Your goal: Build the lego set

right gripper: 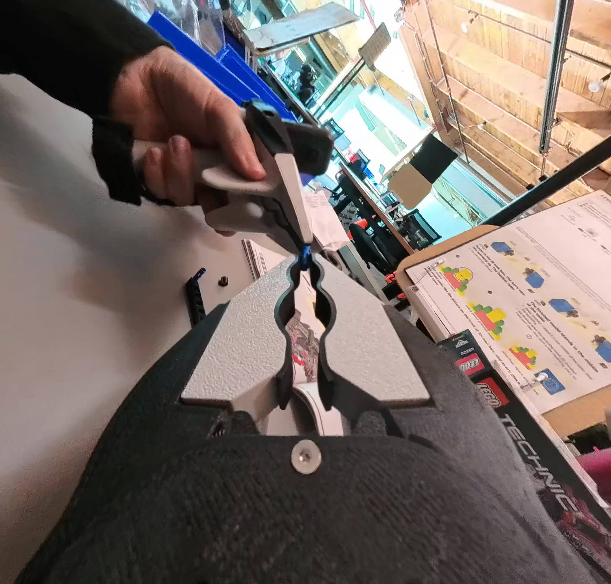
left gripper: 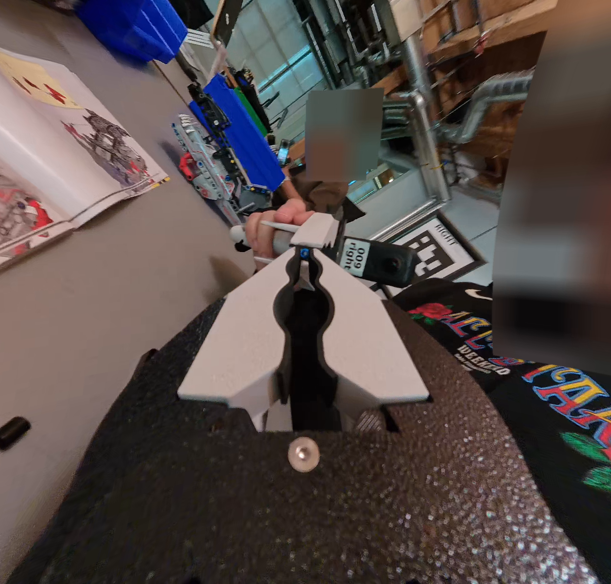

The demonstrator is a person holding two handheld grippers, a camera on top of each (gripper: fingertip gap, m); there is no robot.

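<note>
A small blue Lego pin sits between the tips of my two grippers, which meet tip to tip above the grey table. My left gripper is shut on the pin. In the left wrist view the right gripper meets it from the far side, held by a hand. In the right wrist view my right gripper is shut on the same blue pin, and the left gripper pinches it from above, held by a hand.
An open instruction booklet lies on the left of the table. A part-built grey and red model stands by blue bins. A black beam and a small black piece lie loose. A Lego box and a board with a sheet are at right.
</note>
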